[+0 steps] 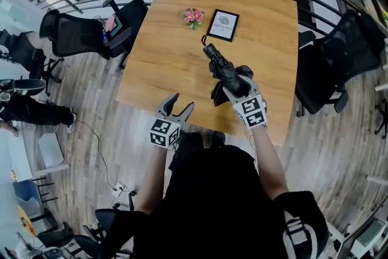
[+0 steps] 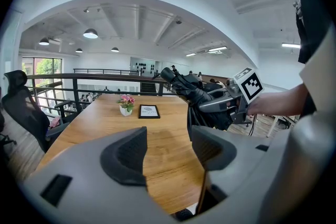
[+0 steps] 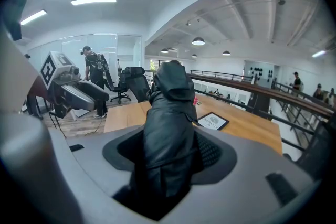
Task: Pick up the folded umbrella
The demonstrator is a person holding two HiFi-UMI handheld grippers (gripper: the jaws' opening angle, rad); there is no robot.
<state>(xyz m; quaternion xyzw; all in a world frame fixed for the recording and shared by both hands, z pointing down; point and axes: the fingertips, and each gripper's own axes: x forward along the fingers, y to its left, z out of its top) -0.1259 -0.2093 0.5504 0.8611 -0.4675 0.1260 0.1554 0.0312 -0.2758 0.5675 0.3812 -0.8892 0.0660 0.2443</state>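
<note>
Umbrella (image 3: 167,128) clamped betw. right gripper (image 1: 232,85) jaws, held above table (image 1: 163,57); left gripper (image 1: 182,103) jaws wide apart, empty.

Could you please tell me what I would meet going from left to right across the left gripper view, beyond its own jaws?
Black mesh office chair → white pot of pink flowers → black-framed picture → black folded umbrella.

folded umbrella (image 1: 225,73): black cloth, creased, faint sheen
table (image 1: 170,51): warm wood, smooth, satin finish
left gripper (image 1: 183,101): grey matt plastic, ribbed dark pads (image 2: 128,157)
floor (image 1: 339,148): grey wood-look planks, matt
chair (image 1: 76,33) at nine o'clock of table: black mesh
</note>
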